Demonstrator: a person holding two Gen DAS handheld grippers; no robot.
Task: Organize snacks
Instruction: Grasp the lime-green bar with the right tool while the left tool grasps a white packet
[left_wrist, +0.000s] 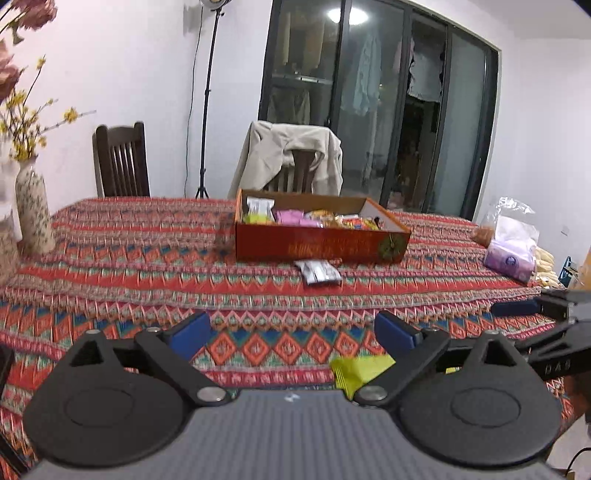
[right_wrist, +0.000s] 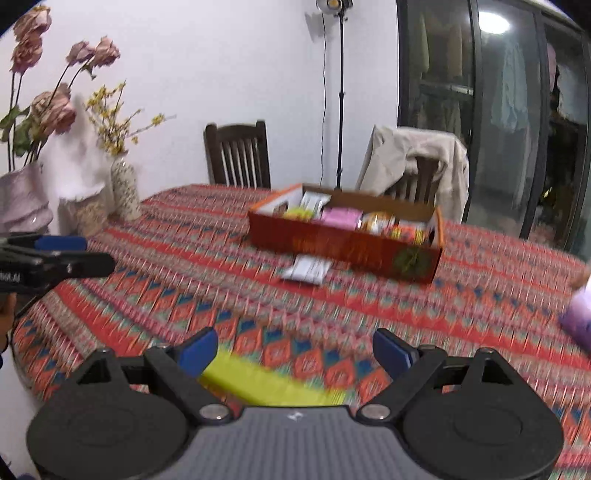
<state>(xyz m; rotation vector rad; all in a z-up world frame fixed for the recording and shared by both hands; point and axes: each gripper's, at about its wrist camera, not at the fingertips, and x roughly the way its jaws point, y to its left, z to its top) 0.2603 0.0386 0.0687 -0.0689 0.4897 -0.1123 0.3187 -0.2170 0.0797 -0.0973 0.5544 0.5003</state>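
Both tools hang low over the near part of the desk (left_wrist: 110, 258), side by side and tilted slightly downward toward the far side. The left tool (left_wrist: 291, 332) has its blue fingers spread wide with nothing between them; a yellow packet (left_wrist: 360, 371) lies on the cloth just under its right finger. The right tool (right_wrist: 293, 349) is likewise spread wide and empty, above the same yellow packet. The box (left_wrist: 314, 247) of snacks sits in the middle of the desk, and a white packet (left_wrist: 319, 272) lies just in front of it.
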